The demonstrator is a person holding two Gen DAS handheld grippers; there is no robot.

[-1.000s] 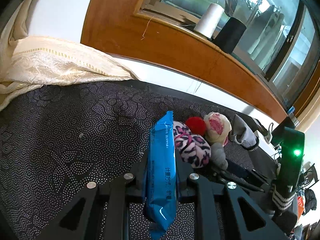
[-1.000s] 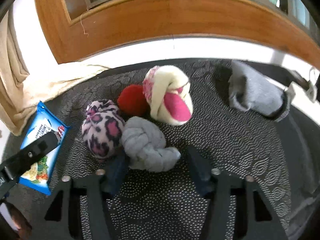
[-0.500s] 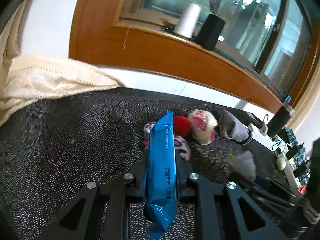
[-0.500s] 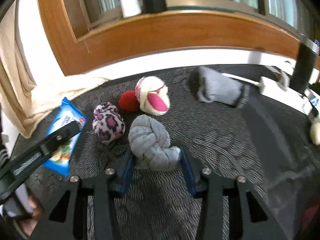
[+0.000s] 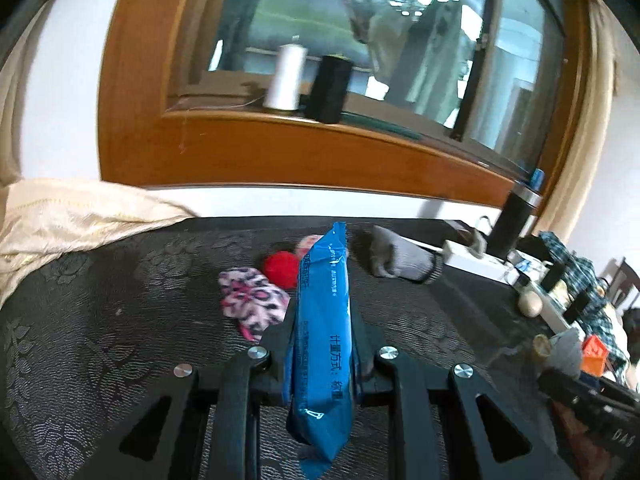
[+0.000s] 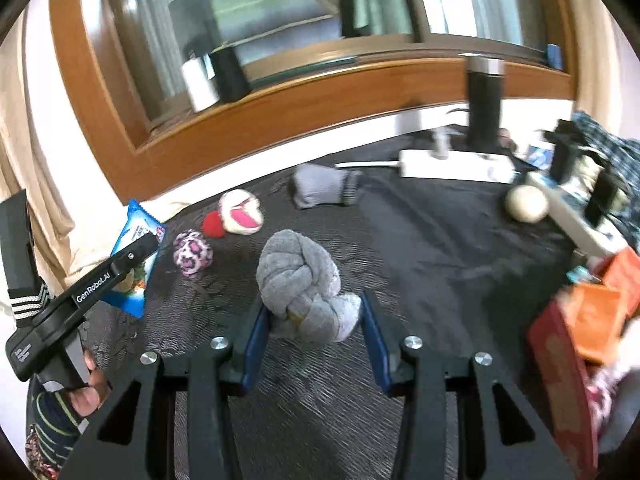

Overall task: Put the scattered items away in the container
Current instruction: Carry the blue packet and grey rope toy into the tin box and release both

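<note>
Right gripper (image 6: pixel 312 312) clamps the grey sock ball (image 6: pixel 300 284), now lifted off the dark cloth (image 6: pixel 420 240) — left gripper (image 5: pixel 320 344) likewise carries the blue packet (image 5: pixel 322 344). Both have swung toward the red container (image 6: pixel 560 364) at right; three bundles and a grey sock (image 6: pixel 324 186) remain behind.

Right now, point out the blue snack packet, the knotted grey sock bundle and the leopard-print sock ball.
blue snack packet (image 5: pixel 324 344), left wrist view, middle of wrapper
knotted grey sock bundle (image 6: pixel 300 280), right wrist view, knot centre
leopard-print sock ball (image 6: pixel 193 253), right wrist view, centre
</note>
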